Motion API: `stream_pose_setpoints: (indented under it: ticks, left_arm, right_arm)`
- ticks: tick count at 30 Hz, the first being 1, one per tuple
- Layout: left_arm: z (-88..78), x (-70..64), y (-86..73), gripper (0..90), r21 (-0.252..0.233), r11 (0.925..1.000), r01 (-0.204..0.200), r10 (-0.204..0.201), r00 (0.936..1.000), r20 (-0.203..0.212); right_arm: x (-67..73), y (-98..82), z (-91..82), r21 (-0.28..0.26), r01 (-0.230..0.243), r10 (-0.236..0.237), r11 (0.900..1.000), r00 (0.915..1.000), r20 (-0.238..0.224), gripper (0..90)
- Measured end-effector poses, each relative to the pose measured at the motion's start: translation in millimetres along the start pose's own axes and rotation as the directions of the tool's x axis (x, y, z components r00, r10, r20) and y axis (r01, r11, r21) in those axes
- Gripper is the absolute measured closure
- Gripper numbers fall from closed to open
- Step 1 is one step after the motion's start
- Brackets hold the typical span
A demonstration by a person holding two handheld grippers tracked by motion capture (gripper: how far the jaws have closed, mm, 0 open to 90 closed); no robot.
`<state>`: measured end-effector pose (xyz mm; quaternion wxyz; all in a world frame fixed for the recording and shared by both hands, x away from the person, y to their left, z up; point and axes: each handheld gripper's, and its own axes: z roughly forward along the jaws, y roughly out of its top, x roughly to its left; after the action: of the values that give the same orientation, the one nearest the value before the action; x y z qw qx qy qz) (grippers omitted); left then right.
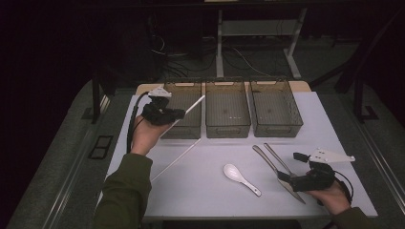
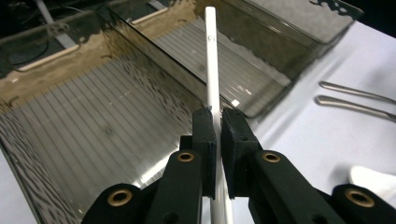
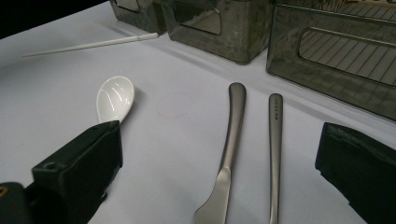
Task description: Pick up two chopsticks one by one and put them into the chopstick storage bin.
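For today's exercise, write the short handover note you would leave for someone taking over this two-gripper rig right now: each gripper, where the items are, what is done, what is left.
Left gripper: shut on a white chopstick, held raised above the left bin.
Right gripper: open, holding nothing, low over the table by the metal knife and the second metal utensil.
On the table: a second white chopstick, the white ceramic spoon, the knife and the other utensil.
Middle bin and right bin look empty.
Done: one chopstick picked up.
Left: probably drop it in a bin, then sort the rest.
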<state>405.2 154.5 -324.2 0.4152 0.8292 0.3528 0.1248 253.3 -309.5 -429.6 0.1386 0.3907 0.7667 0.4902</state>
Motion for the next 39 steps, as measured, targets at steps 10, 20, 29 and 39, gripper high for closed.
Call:
stream_pose_setpoints:
  ticks: [10,20,29,39]
  left_arm:
    - [16.7,21.5,25.4,83.6,0.017,0.9998,-0.004,0.004,0.9993,-0.037]
    - [41.8,51.6,29.6,83.6,-0.004,0.9989,0.047,-0.047,0.9969,-0.064]
    - [56.1,74.3,33.8,83.6,-0.055,0.9940,0.095,-0.099,0.9926,-0.070]
    - [79.2,82.1,33.3,83.5,-0.040,0.9889,0.143,-0.146,0.9840,-0.102]
  right_arm:
    - [0.0,0.1,-1.1,-0.005,-0.005,0.005,1.000,1.0000,0.000,0.7]
    - [-0.4,0.1,-1.4,-0.008,-0.005,0.005,1.000,1.0000,-0.004,0.7]
    - [-1.2,0.5,-2.0,-0.017,-0.011,0.011,1.000,0.9998,-0.015,0.7]
    - [-0.9,1.0,-3.3,-0.029,-0.017,0.016,0.999,0.9996,-0.025,0.7]
